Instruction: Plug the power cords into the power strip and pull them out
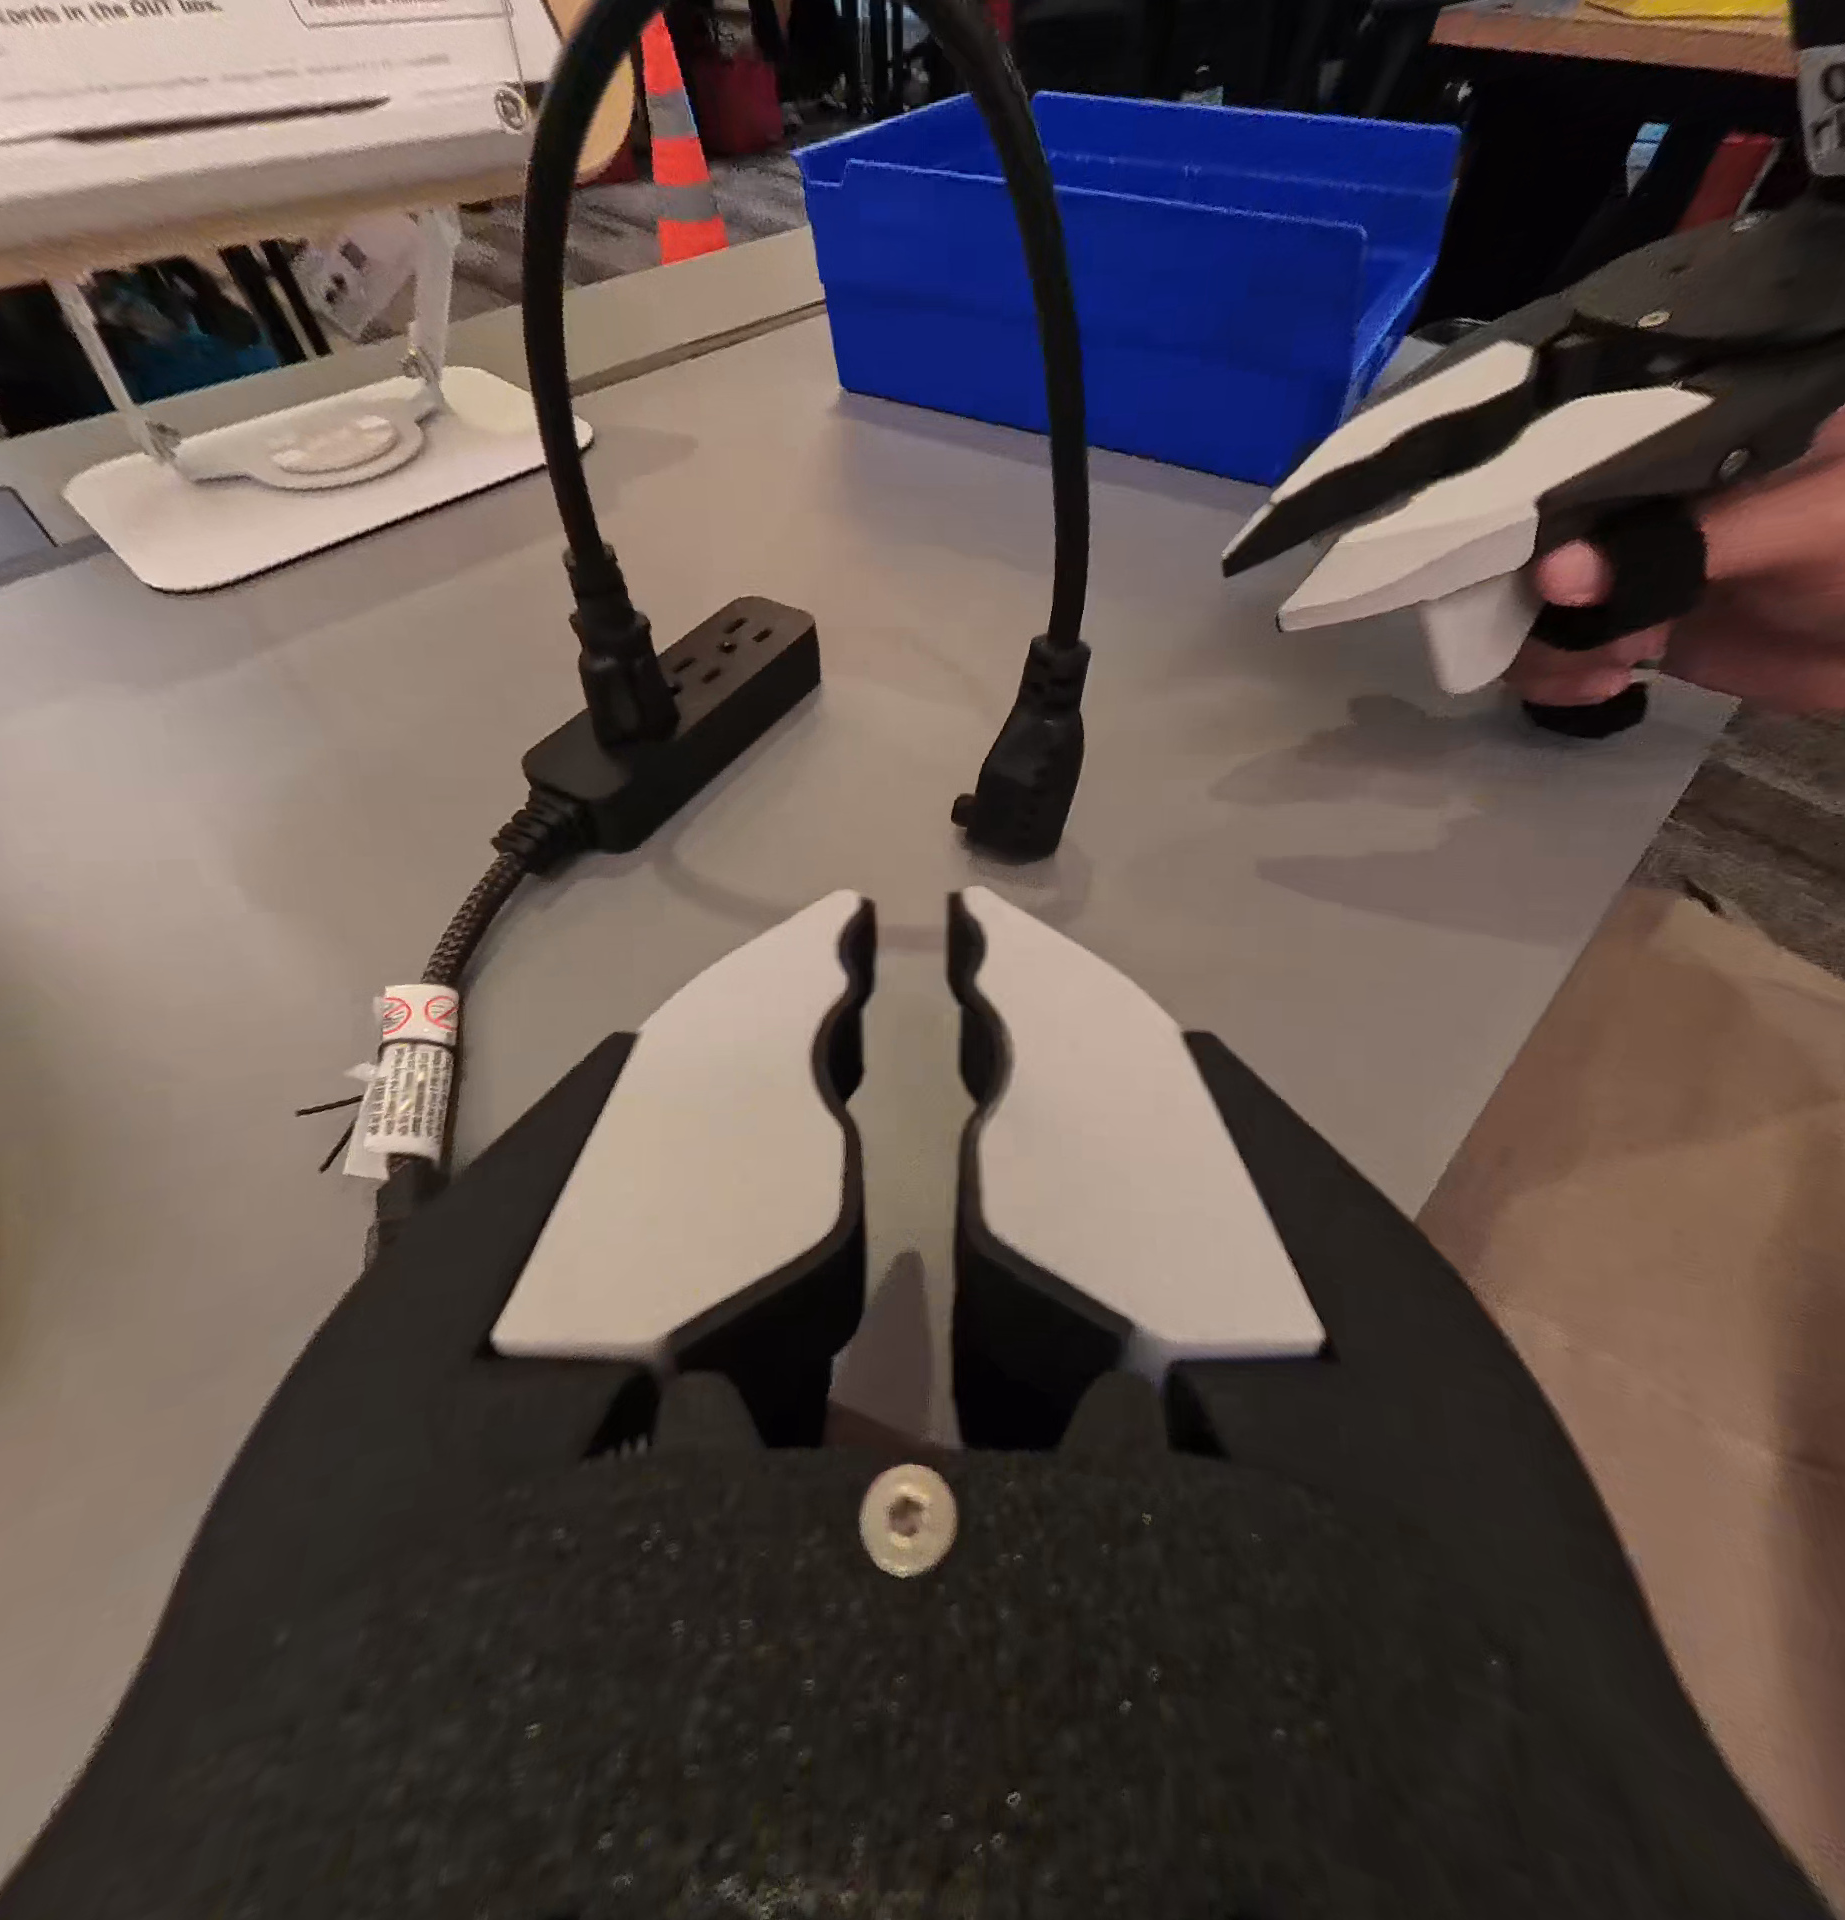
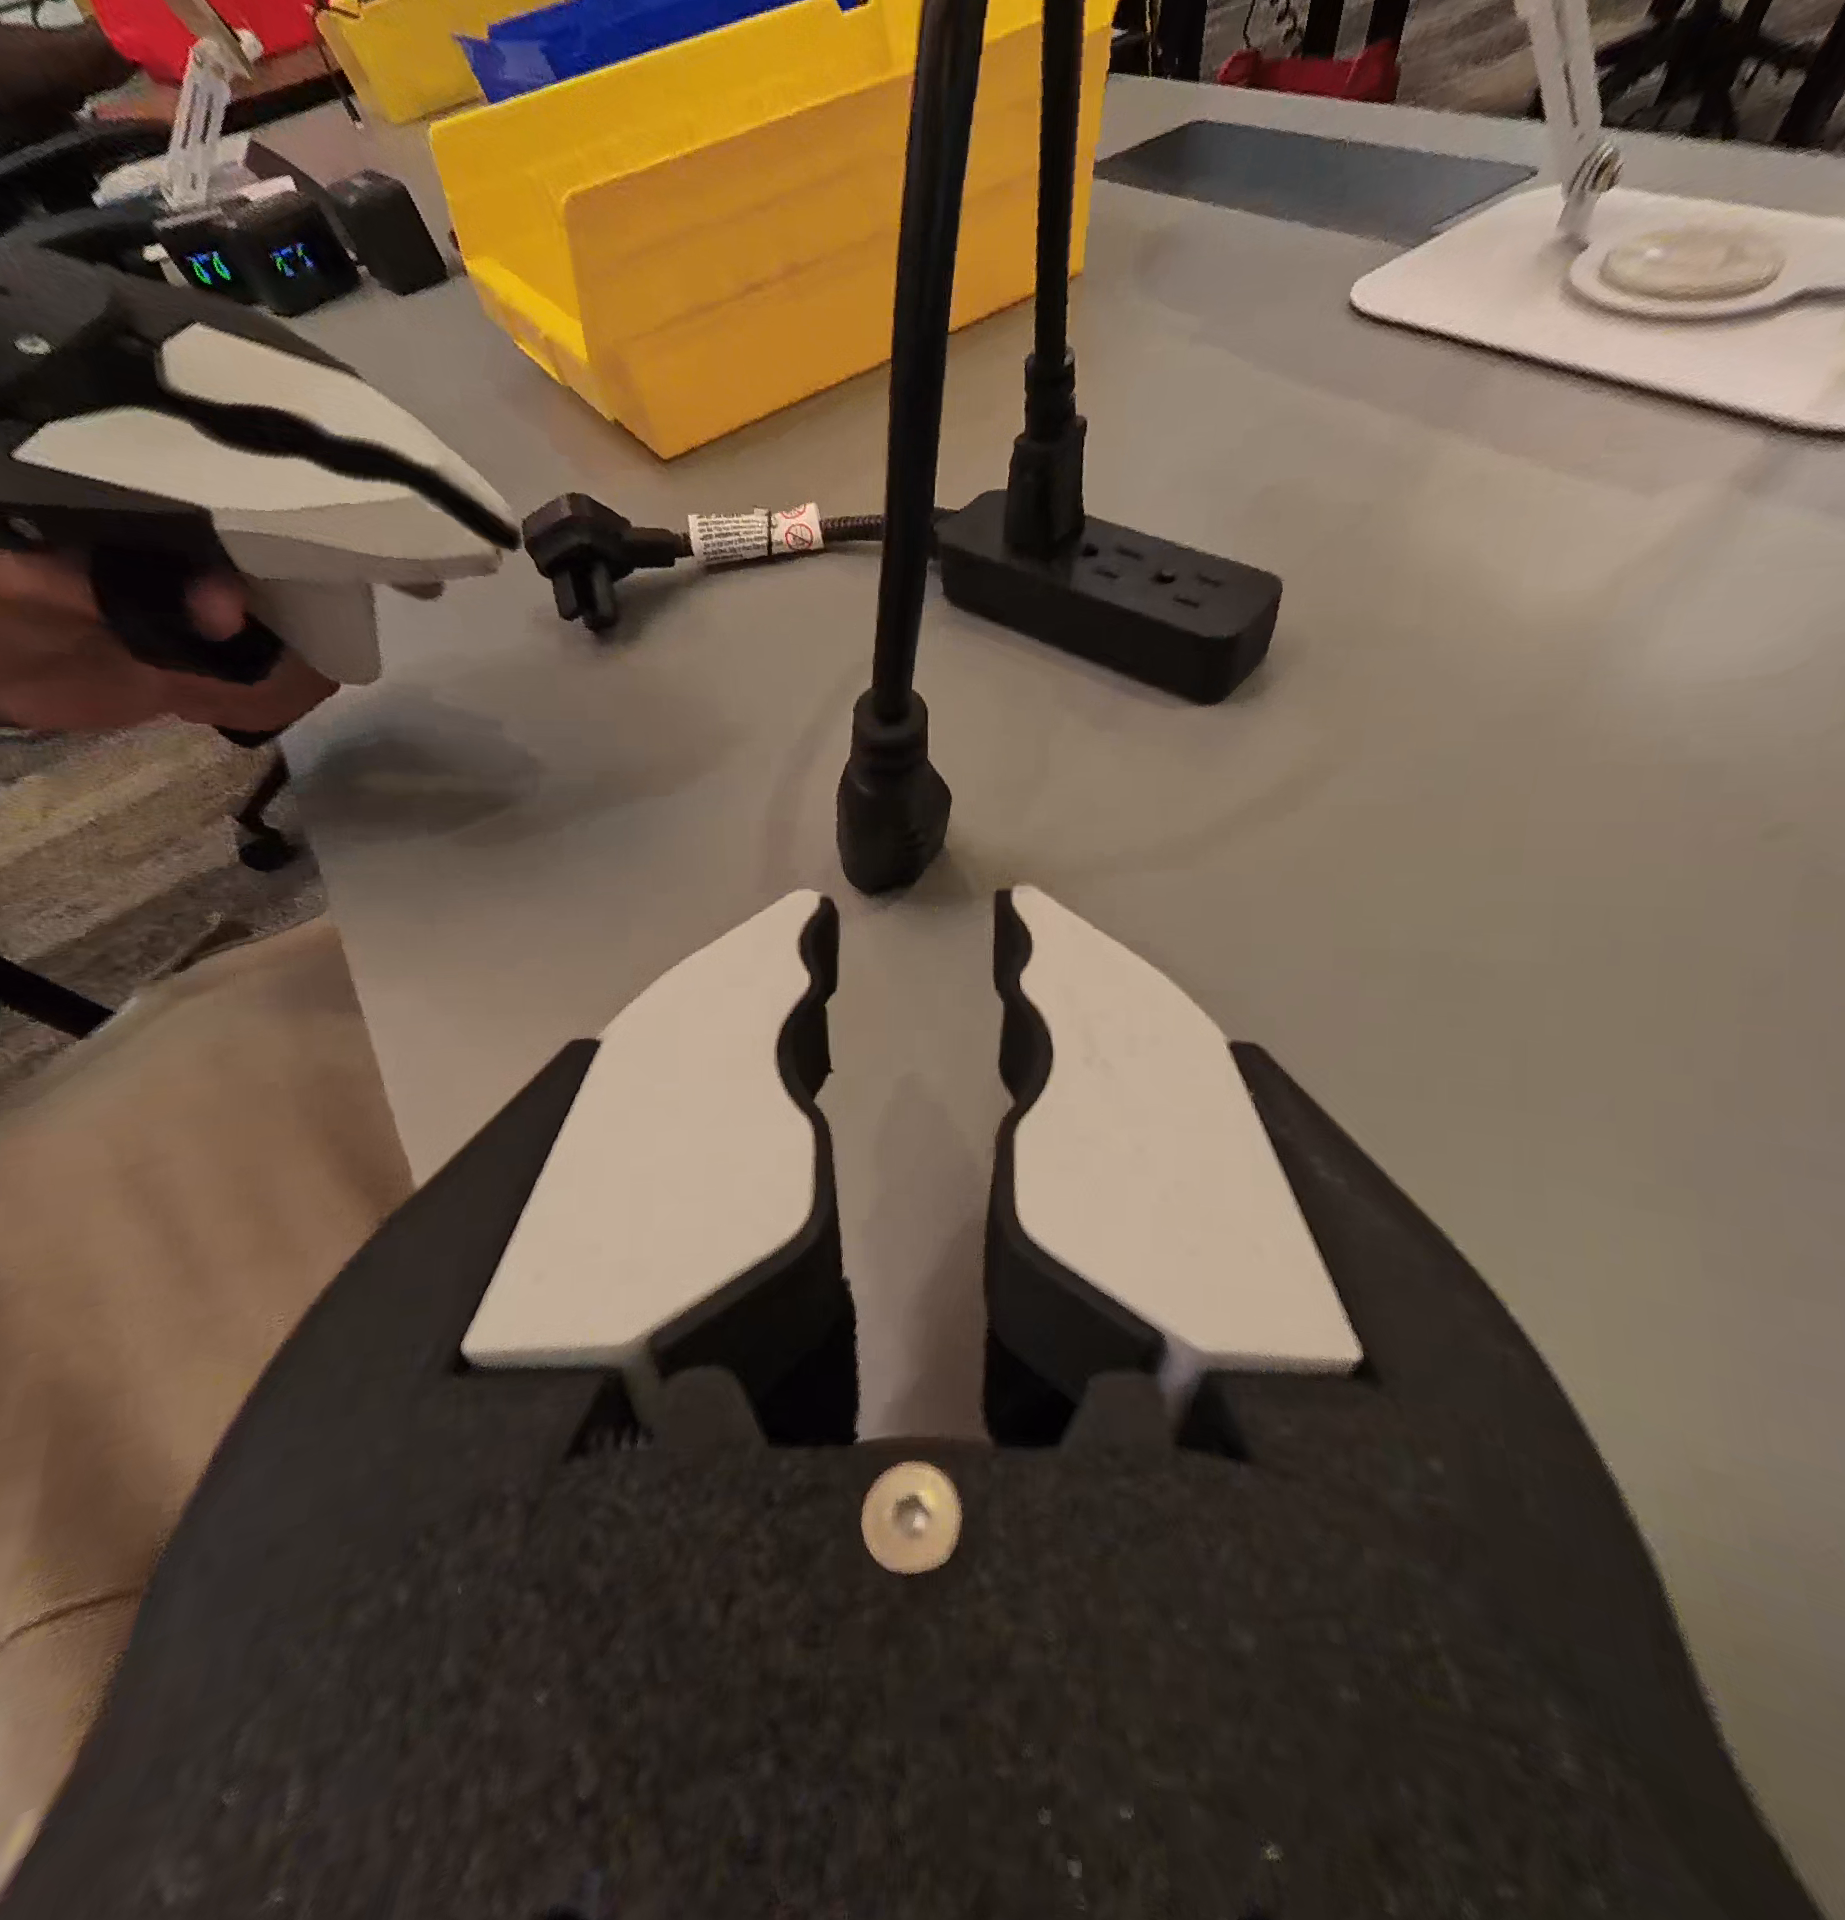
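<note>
A black power strip (image 1: 736, 675) lies on the grey table (image 1: 274, 831). A black power cord (image 1: 1043, 260) arches up out of frame. One plug (image 1: 617, 665) sits in the strip's near outlet; its other end (image 1: 1027, 769) rests on the table. My left gripper (image 1: 913, 904) hovers just before that loose end, fingers almost together and empty. My right gripper (image 2: 913, 904) is open a little and empty, right behind the same loose end (image 2: 892, 810). The strip (image 2: 1157, 613) lies beyond it. The left gripper (image 2: 507, 545) also shows there, its tip at the strip's own plug (image 2: 585, 566).
A blue bin (image 1: 1105, 312) stands behind the strip, a yellow bin (image 2: 741, 260) to the other side. A white stand on a white mat (image 1: 315, 468) is at the far left. The strip's braided lead with a white label (image 1: 409, 1081) runs along the table. The table edge (image 1: 1583, 987) is close on the right. The left gripper's tips are roughly 15 centimeters from the right gripper's. The plug (image 1: 617, 665) is about 15 centimeters from my left fingertips. It is also in sight in the right wrist view (image 2: 1033, 469).
</note>
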Action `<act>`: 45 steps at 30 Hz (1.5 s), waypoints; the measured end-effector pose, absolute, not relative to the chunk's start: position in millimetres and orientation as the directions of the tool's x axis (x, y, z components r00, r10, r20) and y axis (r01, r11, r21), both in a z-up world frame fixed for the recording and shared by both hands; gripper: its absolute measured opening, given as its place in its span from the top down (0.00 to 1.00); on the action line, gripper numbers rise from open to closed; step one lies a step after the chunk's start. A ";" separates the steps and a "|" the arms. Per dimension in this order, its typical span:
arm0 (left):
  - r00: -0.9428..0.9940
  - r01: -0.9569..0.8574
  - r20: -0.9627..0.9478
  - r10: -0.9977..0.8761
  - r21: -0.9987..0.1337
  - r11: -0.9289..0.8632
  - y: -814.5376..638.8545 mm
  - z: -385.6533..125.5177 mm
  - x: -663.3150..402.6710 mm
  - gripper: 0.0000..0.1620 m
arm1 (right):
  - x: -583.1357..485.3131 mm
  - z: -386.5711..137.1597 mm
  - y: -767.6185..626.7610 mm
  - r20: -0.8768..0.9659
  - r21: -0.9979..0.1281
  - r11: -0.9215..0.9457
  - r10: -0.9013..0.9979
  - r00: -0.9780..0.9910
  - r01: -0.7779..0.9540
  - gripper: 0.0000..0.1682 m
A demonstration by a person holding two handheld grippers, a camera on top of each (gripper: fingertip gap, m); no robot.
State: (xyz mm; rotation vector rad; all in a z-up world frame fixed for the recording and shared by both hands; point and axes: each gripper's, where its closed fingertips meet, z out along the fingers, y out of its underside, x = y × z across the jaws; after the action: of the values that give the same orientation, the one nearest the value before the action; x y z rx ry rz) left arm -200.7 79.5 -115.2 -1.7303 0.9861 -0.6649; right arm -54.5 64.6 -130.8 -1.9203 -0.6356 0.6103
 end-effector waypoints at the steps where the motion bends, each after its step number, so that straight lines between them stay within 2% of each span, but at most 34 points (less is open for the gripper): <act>1: 0.510 -0.308 0.002 -0.860 -0.933 -0.185 79.7 -113.7 -199.2 0.86 | -52.0 -128.3 65.8 -0.105 -0.914 -0.355 0.673 0.732 0.195 0.82; 4: 0.442 -0.368 0.005 -0.897 -0.911 -0.187 88.3 -113.6 -197.6 0.72 | -41.1 -116.7 76.5 0.038 -0.880 -0.304 0.720 0.693 0.364 0.80; 5: 0.447 -0.400 -0.024 -0.894 -0.900 -0.176 100.7 -113.1 -199.5 0.70 | -39.0 -107.4 82.8 0.077 -0.868 -0.282 0.737 0.672 0.409 0.78; 9: 0.375 -0.548 -0.110 -0.921 -0.827 -0.125 149.3 -115.7 -194.8 0.70 | -33.9 -52.2 121.5 0.201 -0.814 -0.204 0.779 0.594 0.544 0.77; 13: 0.296 -0.652 -0.162 -0.941 -0.755 -0.075 198.9 -137.5 -177.8 0.69 | -60.8 14.4 161.9 0.266 -0.772 -0.115 0.834 0.483 0.625 0.72; 16: 0.241 -0.685 -0.138 -0.961 -0.726 -0.068 219.2 -158.6 -167.2 0.68 | -81.7 33.0 203.3 0.360 -0.657 -0.051 0.855 0.373 0.752 0.68; 19: 0.165 -0.681 -0.108 -0.980 -0.732 -0.034 219.1 -167.2 -159.3 0.71 | -88.2 0.9 245.9 0.342 -0.486 -0.057 0.906 0.249 0.872 0.69; 22: 0.123 -0.675 -0.104 -0.987 -0.738 -0.007 219.5 -174.8 -154.6 0.73 | -96.9 -61.4 246.8 0.095 -0.377 -0.134 0.979 0.182 0.916 0.69; 24: 0.105 -0.688 -0.110 -0.988 -0.726 0.008 221.6 -183.2 -154.0 0.74 | -103.8 -99.8 240.1 0.004 -0.339 -0.155 0.986 0.167 0.928 0.65; 27: 0.104 -0.683 -0.080 -0.991 -0.730 -0.012 223.1 -184.8 -153.9 0.74 | -125.5 -131.1 226.0 -0.076 -0.415 -0.166 0.986 0.148 0.895 0.69; 32: 0.096 -0.670 -0.071 -0.993 -0.742 -0.012 223.3 -185.4 -153.4 0.74 | -145.3 -145.3 229.4 0.023 -0.498 -0.079 0.994 0.104 0.864 0.79; 36: 0.090 -0.673 -0.081 -0.993 -0.740 -0.001 222.8 -185.6 -153.2 0.74 | -141.1 -159.8 221.9 0.029 -0.436 -0.019 0.999 0.035 0.900 0.85; 45: 0.082 -0.669 -0.092 -0.992 -0.743 0.014 222.2 -186.0 -152.3 0.74 | -144.4 -159.5 221.3 0.073 -0.451 0.036 0.997 -0.003 0.892 0.87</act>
State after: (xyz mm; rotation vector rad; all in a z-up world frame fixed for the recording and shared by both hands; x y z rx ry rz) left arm -152.3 222.2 -186.0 -1.7214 1.6522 -0.6431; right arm -144.4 221.3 -159.5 -1.9121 -1.9527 0.3915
